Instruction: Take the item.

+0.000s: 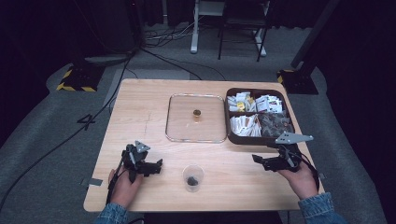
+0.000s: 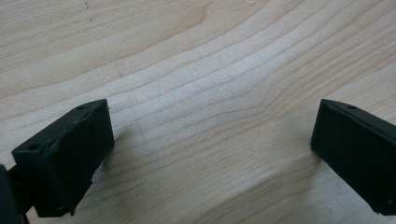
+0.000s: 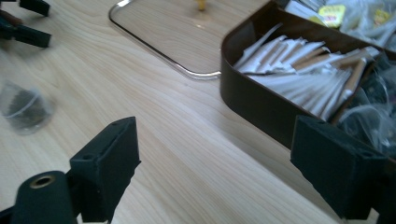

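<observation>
Sitting between both gaping grippers — clear cup [image 1: 193,177]

A cup [image 1: 193,177] stands near the table's [image 1: 140,107] front edge, before a tray [image 1: 173,122] left of a box [image 1: 243,138].

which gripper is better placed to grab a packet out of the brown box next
Likely the right gripper. It rests open just in front of the brown box, and in its own view the white packets lie close ahead. The left gripper, also open, sits across the table beyond the clear cup.
</observation>
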`<state>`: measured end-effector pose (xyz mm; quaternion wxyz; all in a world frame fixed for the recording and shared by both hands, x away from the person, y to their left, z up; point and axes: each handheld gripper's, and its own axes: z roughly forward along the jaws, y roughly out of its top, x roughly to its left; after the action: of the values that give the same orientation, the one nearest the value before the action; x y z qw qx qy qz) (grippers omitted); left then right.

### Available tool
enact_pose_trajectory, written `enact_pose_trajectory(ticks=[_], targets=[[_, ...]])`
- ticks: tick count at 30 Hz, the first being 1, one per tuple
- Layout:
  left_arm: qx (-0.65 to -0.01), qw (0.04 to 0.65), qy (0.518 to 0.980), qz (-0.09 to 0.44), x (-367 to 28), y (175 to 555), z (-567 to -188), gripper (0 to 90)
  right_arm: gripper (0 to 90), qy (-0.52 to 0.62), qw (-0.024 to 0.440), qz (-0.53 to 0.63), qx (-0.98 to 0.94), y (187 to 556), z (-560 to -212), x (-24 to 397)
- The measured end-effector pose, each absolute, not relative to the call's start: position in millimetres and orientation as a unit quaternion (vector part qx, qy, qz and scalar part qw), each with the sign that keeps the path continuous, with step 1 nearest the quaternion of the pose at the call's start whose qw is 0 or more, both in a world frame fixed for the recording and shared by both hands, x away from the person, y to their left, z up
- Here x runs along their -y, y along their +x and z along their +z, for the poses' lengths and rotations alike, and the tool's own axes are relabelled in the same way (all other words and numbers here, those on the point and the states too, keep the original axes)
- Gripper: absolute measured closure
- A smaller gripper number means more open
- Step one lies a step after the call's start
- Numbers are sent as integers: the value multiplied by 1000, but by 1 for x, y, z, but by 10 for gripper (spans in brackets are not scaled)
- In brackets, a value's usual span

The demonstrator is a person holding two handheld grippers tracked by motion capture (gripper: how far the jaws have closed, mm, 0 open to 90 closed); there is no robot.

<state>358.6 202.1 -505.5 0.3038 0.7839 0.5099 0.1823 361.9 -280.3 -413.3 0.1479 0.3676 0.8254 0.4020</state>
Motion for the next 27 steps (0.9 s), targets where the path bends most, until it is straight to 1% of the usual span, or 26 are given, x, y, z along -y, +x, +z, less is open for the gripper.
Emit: enact_pose_trajectory(ticks=[12, 22, 27], targets=[[-513, 303, 782, 184, -202, 357, -505, 0, 158, 408, 143, 395, -810, 374, -453, 307], [-513, 303, 782, 184, -202, 357, -505, 0, 157, 425, 136, 373, -814, 377, -485, 310], [-513, 303, 782, 184, -202, 357, -505, 0, 154, 423, 144, 367, -816, 375, -492, 308]])
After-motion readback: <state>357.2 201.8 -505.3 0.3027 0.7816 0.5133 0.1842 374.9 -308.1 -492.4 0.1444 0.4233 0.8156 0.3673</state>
